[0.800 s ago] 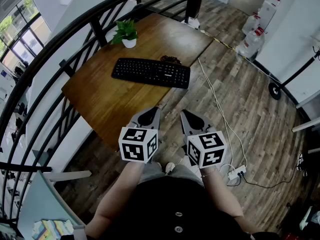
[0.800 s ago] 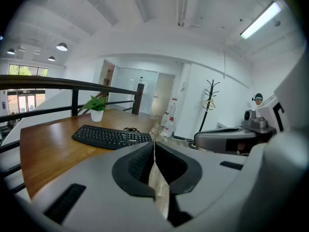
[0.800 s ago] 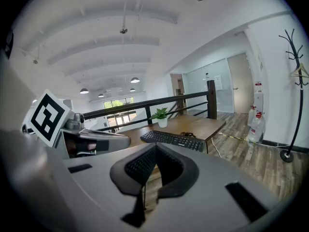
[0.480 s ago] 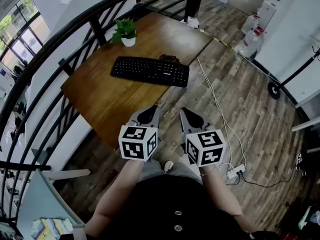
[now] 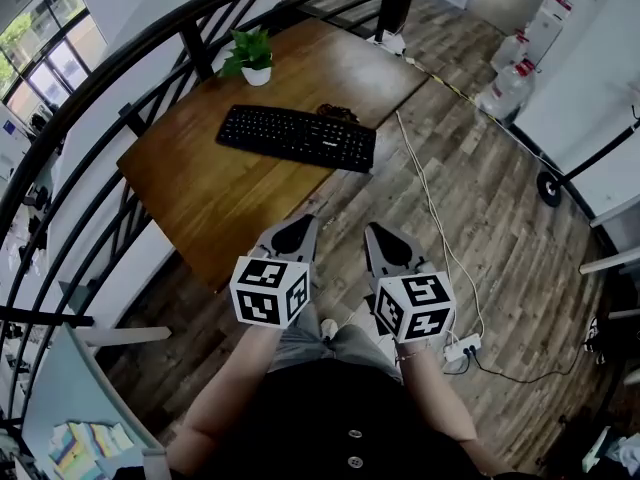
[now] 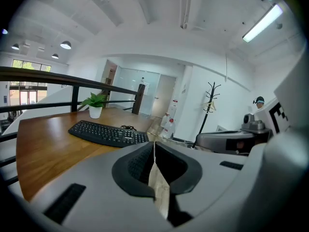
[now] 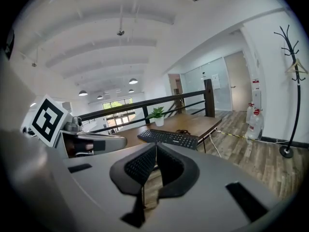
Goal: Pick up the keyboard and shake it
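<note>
My left gripper [image 5: 299,226] is shut: in the left gripper view its 2 dark ribbed pads [image 6: 141,162] meet at the tips with nothing between them. My right gripper [image 5: 381,236] is shut the same way, its 2 jaws pressed together at the front and empty. I hold both low in front of my body, side by side and apart from each other, each with its marker cube toward me. The left one points at the near edge of the brown wooden table [image 5: 203,193]; the right one hangs over the grey-brown plank floor [image 5: 520,218] beside that edge.

The long black computer keyboard [image 5: 296,137] lies flat on the table, well apart from both grippers. It sits across the middle of the tabletop, its right end close to the table's right edge. Neither gripper touches it. A small dark tangle of cord [image 5: 336,114] lies just behind it, toward the far right corner.

A small green plant in a white pot [image 5: 252,61] stands upright near the far left corner, beside the black metal railing [image 5: 110,68] that curves along the table's left edge. A white cable [image 5: 428,203] runs down the floor past the right edge to a white power strip [image 5: 461,347] near my right arm. Clear water bottles [image 5: 505,83] stand on the floor, well to the right of the table.
</note>
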Demonstrator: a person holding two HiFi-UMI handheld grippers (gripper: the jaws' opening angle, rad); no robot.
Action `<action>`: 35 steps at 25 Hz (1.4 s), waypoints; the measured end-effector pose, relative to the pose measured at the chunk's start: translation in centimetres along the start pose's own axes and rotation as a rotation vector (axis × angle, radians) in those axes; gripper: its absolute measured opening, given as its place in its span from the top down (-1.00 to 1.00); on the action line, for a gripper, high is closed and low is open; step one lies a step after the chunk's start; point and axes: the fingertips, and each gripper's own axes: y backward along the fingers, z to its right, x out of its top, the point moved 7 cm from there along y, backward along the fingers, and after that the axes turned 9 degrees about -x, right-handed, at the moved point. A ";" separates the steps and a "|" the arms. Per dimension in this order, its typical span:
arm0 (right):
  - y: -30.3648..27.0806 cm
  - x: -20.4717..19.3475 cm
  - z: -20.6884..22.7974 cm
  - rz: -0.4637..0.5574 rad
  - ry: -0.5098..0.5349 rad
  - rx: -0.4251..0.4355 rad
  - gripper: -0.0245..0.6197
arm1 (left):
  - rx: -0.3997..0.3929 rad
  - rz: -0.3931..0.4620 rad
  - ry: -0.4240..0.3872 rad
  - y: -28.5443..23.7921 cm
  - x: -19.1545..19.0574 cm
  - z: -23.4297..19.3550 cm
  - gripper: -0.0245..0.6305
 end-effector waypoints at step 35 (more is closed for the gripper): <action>-23.2 5.5 4.3 -0.135 -0.111 -0.012 0.83 | -0.135 -0.162 0.067 -17.0 6.1 -16.5 0.85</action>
